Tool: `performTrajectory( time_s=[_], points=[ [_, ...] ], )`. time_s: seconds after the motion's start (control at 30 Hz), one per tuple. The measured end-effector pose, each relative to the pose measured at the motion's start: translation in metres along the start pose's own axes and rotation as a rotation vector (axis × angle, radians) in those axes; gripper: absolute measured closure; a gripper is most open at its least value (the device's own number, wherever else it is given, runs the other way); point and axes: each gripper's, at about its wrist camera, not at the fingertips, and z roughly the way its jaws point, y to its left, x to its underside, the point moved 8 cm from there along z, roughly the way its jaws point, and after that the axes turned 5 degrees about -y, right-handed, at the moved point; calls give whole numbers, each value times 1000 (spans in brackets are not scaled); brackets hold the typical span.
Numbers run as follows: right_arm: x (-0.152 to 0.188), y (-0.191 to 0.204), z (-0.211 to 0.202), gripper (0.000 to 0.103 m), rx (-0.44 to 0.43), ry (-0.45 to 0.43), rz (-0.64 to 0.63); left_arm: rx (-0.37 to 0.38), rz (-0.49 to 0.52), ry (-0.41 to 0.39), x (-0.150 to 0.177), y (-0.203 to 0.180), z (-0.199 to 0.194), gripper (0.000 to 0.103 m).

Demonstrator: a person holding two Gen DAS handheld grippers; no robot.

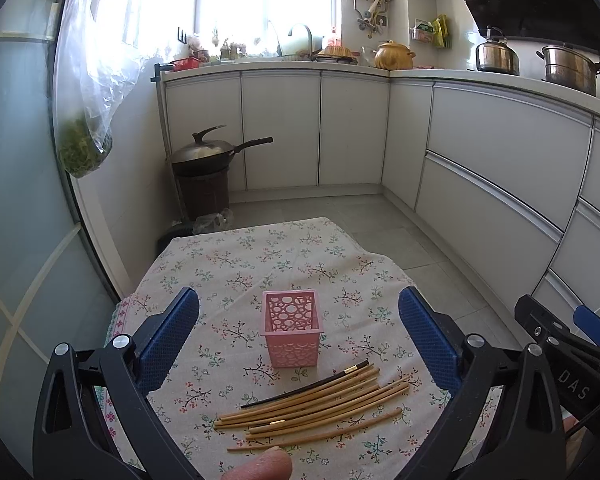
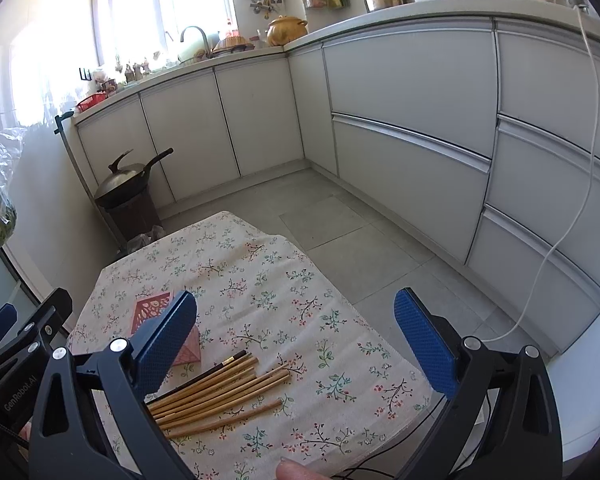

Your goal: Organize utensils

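My left hand-held gripper [image 1: 299, 326] is wide open and holds nothing. It hangs above the near part of the table [image 1: 220, 248], which has a flowery cloth on it. Right between its blue fingers I can see the pink holder [image 1: 291, 328], standing up straight near the middle of the table. Just past the holder, toward the near edge, lie the chopsticks [image 1: 316, 404]. They are side by side in a loose bunch, one dark and the rest wooden, and their tips point toward the right edge. I think nothing is in the holder yet, so the job is only starting. My right hand-held gripper [image 2: 296, 330] is wide open too, with nothing in it. From it, the chopsticks [image 2: 220, 392] sit low and to the left, close to its left finger [image 2: 168, 340], and that finger hides part of the holder. To do this step well, I should come down slowly over one stick, pinch it near the middle, and lift it flat so it does not roll the others away.
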Motion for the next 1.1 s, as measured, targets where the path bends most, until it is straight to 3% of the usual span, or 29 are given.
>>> performTrajectory(
  time_s=[1.1],
  points=[
    [1, -1, 1, 7, 2, 2, 2, -4, 3, 1, 2, 0, 1, 7]
  ],
)
